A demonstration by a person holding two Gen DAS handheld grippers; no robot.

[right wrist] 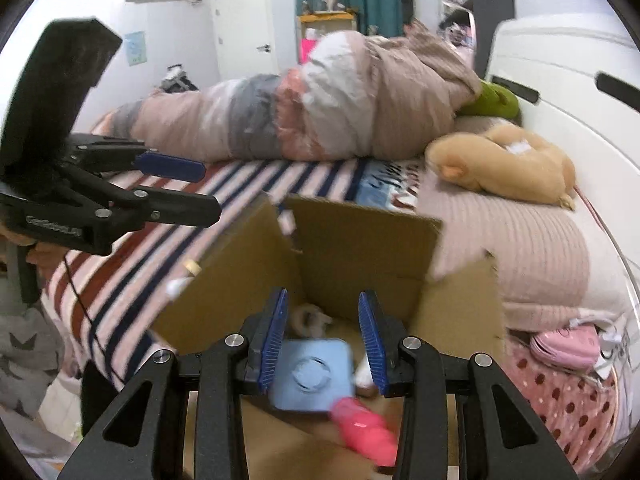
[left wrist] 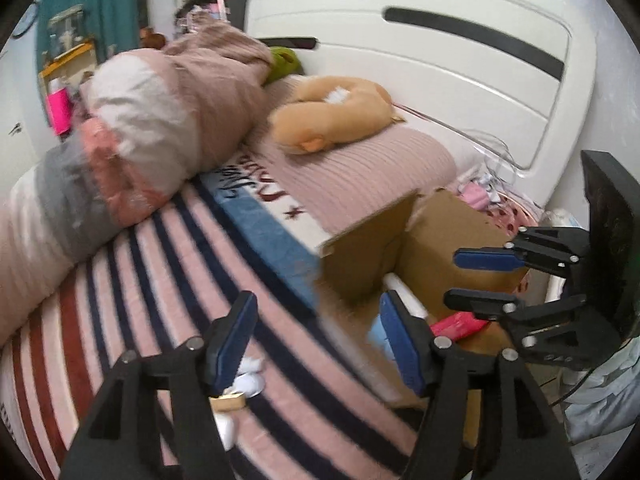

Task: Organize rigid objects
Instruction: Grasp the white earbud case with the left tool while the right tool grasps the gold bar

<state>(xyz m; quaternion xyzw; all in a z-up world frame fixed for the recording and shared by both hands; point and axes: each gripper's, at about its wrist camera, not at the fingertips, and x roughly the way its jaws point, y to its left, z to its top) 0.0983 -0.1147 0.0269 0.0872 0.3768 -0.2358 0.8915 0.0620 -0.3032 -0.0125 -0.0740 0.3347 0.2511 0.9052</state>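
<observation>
An open cardboard box (right wrist: 360, 236) stands on the striped bed, also in the left wrist view (left wrist: 440, 248). Inside lie a light blue square object (right wrist: 312, 376), a pink object (right wrist: 366, 426) and a beige ring-shaped piece (right wrist: 310, 318). My right gripper (right wrist: 323, 340) is open and empty above the box opening; it also shows in the left wrist view (left wrist: 476, 280). My left gripper (left wrist: 318, 344) is open and empty over the striped blanket, also in the right wrist view (right wrist: 200, 190). Small white items (left wrist: 248, 380) and a tan tape roll (left wrist: 228, 402) lie on the blanket below it.
A rolled quilt (left wrist: 152, 120) lies along the far side of the bed. A tan plush toy (left wrist: 332, 116) rests on the pink pillow (left wrist: 368, 176) by the white headboard (left wrist: 460, 68). A pink pouch (right wrist: 566, 346) lies right of the box.
</observation>
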